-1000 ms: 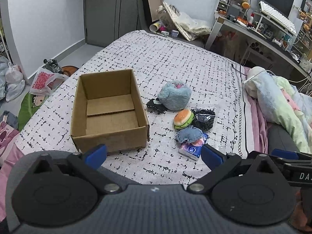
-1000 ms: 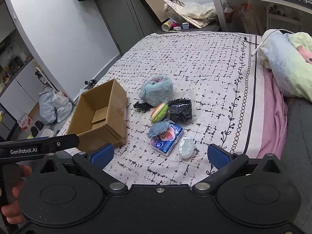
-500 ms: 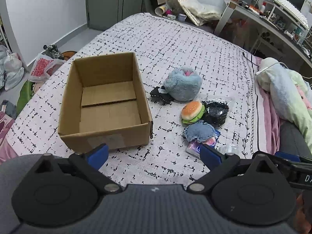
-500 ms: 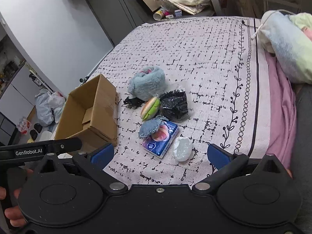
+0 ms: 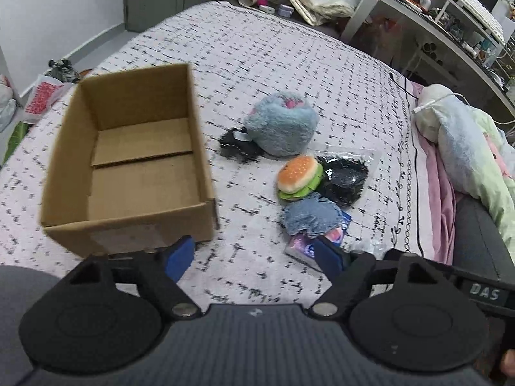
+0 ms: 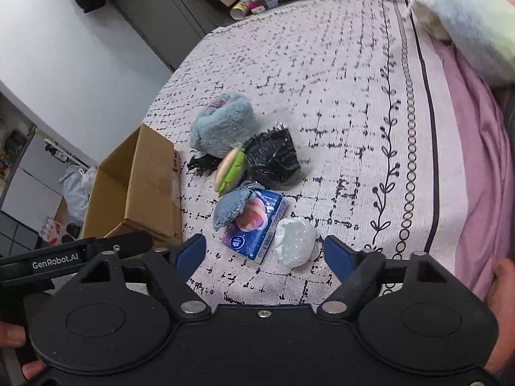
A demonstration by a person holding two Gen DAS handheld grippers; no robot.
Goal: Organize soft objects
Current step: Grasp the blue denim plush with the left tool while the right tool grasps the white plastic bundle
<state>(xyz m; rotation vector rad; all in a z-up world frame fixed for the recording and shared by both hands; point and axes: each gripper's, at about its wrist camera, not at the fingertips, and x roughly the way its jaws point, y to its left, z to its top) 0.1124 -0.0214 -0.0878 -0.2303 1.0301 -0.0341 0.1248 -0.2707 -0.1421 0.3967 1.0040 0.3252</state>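
Both tools empty, jaws spread wide: left tool (image 5: 254,255) hovers near the front of the cardboard box (image 5: 128,164), right tool (image 6: 265,252) hovers just short of the item cluster

Box sits on the bed (image 6: 354,103), left of the pile, nothing in it. Soft items lie in a tight group to its right: fluffy blue plush (image 6: 222,125) farthest, black scrunchie-like thing (image 5: 236,144) at its left base, burger toy (image 6: 230,170) leaning on a black crinkly packet (image 6: 272,157), denim pouch (image 6: 230,207) lying over a blue tissue pack (image 6: 256,228), white plastic-wrapped lump (image 6: 294,241) nearest the right tool

Step in hand, my read: first pick, nothing boxed yet

How to do it well:
- take the white lump first: nearest, just beside the tissue pack but not under anything
- come down from above, jaws straddling it, pads low so the wrap doesn't slip out
- close gently, it will squash
- lift clear before swinging left so the tissue pack and pouch stay put
- drop low inside the box, far end, leave room for the big plush
- left tool can steady the box wall if it slides on the sheet
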